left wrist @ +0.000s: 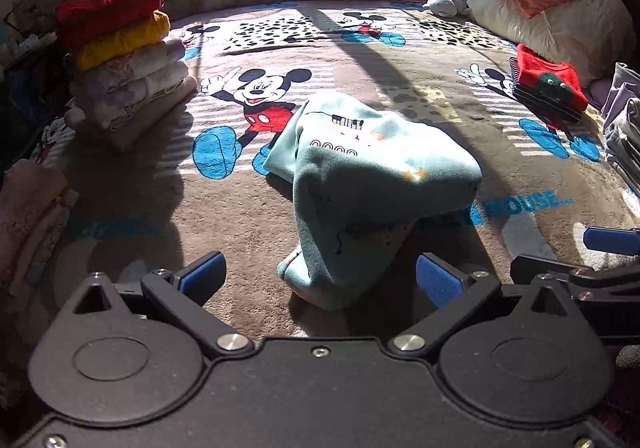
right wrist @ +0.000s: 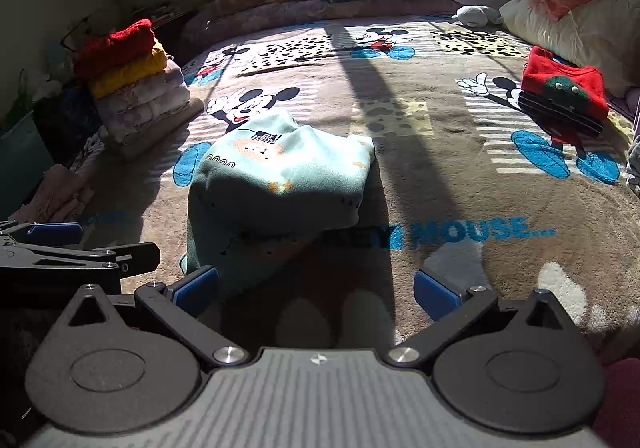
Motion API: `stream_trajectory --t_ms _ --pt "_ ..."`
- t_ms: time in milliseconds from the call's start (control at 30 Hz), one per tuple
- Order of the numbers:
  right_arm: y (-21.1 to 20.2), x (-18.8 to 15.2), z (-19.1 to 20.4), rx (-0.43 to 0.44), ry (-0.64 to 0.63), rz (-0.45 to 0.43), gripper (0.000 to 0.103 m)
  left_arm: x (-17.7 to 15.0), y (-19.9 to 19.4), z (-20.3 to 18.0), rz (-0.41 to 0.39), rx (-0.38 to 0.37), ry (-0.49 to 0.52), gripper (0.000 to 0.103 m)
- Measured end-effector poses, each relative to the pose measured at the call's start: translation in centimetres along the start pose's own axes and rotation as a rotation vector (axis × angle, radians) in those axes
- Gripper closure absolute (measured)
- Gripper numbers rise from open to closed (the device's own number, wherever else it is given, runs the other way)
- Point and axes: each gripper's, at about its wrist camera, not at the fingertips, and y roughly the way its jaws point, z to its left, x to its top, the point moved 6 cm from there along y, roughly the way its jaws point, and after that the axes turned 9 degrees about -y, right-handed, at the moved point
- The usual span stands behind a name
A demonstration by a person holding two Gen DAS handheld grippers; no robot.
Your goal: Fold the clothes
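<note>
**Teal top half-folded, both grippers free**

Sunlit bed w/ a brown plush cartoon-mouse blanket (left wrist: 400,88) is carrying the work. Left gripper (left wrist: 320,280) and right gripper (right wrist: 316,290) are hovering w/ fingers apart, gripping nothing. Just ahead, the pale teal printed fleece garment (left wrist: 372,184) is lying bunched mid-blanket; prob. mid-fold, next needing a grab at its near edge. Right view alone is showing its orange print; left alone, grey clothes at far right. Beyond, a folded stack topped by a red knit (right wrist: 120,44) is waiting.
</note>
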Motion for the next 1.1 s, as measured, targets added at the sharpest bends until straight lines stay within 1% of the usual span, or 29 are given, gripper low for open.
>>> stream_trajectory --t_ms 200,333,467,567,633,700,833,933,967,1033,1100 --pt "1.1 0.2 -1.6 0.067 0.048 0.001 0.000 0.4 1.5 -0.5 0.013 0.004 0.008 0.001" --pt "2.5 0.6 -2.3 0.089 0.065 0.021 0.000 0.8 2.5 -0.8 0.022 0.010 0.012 0.001" --pt "3.7 1.2 -2.9 0.159 0.095 0.017 0.000 1.4 3.6 -0.6 0.039 0.000 0.000 0.001" --pt "4.5 2.1 -3.3 0.227 0.091 -0.013 0.000 2.2 4.5 -0.3 0.058 -0.015 -0.015 0.001" --pt "5.3 2.7 -3.8 0.267 0.075 -0.007 0.000 3.0 5.0 -0.2 0.067 -0.023 -0.013 0.001" --pt "6.2 3.2 -4.4 0.300 0.072 0.015 0.000 3.9 5.4 -0.3 0.073 -0.043 -0.004 0.001" --pt "7.9 4.3 -5.5 0.396 0.107 0.055 0.000 5.8 6.7 -0.6 0.109 -0.135 -0.020 0.000" --pt "8.9 5.3 -6.2 0.431 0.120 0.059 0.000 7.2 7.7 -0.7 0.087 -0.183 -0.011 0.000" --pt "9.4 5.7 -6.6 0.435 0.121 0.061 0.000 7.6 8.0 -0.8 0.080 -0.180 0.009 0.000" --pt "10.3 6.4 -7.3 0.441 0.128 0.065 0.000 8.4 9.1 -1.1 0.102 -0.158 0.058 0.000" --pt "11.4 7.2 -8.0 0.446 0.131 0.076 0.000 9.2 10.1 -1.0 0.123 -0.162 0.064 0.000"
